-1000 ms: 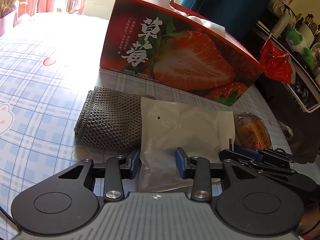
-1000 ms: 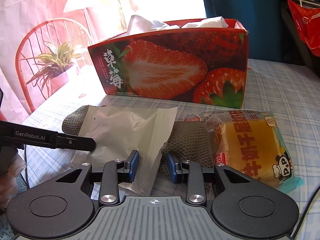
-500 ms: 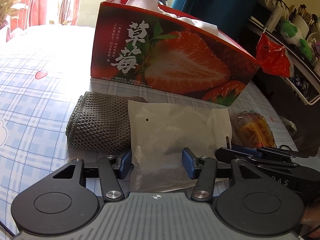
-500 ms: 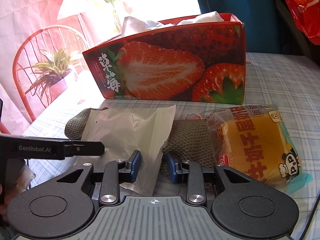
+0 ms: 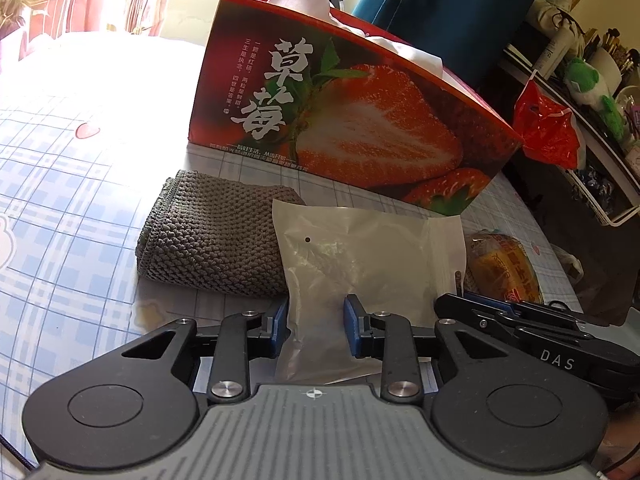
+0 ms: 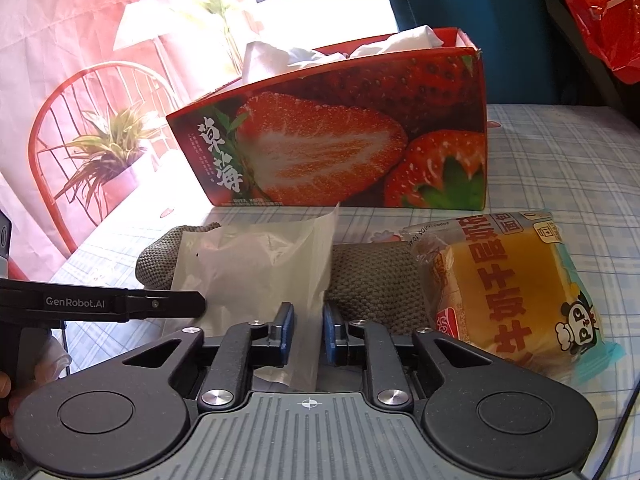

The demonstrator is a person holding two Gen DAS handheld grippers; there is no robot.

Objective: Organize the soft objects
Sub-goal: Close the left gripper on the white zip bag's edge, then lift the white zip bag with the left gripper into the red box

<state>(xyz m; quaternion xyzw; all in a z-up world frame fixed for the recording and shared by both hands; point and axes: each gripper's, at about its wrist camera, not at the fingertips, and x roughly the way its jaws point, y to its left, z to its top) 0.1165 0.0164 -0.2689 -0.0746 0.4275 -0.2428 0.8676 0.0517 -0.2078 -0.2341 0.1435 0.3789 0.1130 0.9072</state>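
Surface: a table under a blue-and-white checked cloth, sunlit at its far edge.
Box: a red strawberry-printed box stands toward the far edge, white tissue sticking out of its open top.
Cloth: a folded grey knitted cloth lies on the table in front of the box, toward the near edge.
Bag: a frosted white plastic bag lies across the cloth, covering its middle, with its near end reaching over the bare table toward both grippers.
Cake: a wrapped yellow cake lies just beside the cloth's right end, apart from the box.
Left gripper: the left gripper has the bag's near left part between its blue pads; the jaws are closing. Whether the pads already press on the plastic cannot be told.
Right gripper: the right gripper straddles the bag's near right edge; its jaws are closing too, and a narrow gap shows beside the plastic.
Hand: fingers of a person's hand wrap the left gripper's handle at the left edge of the right camera's view.
Background: a red plastic bag hangs off to the right, past the table edge.
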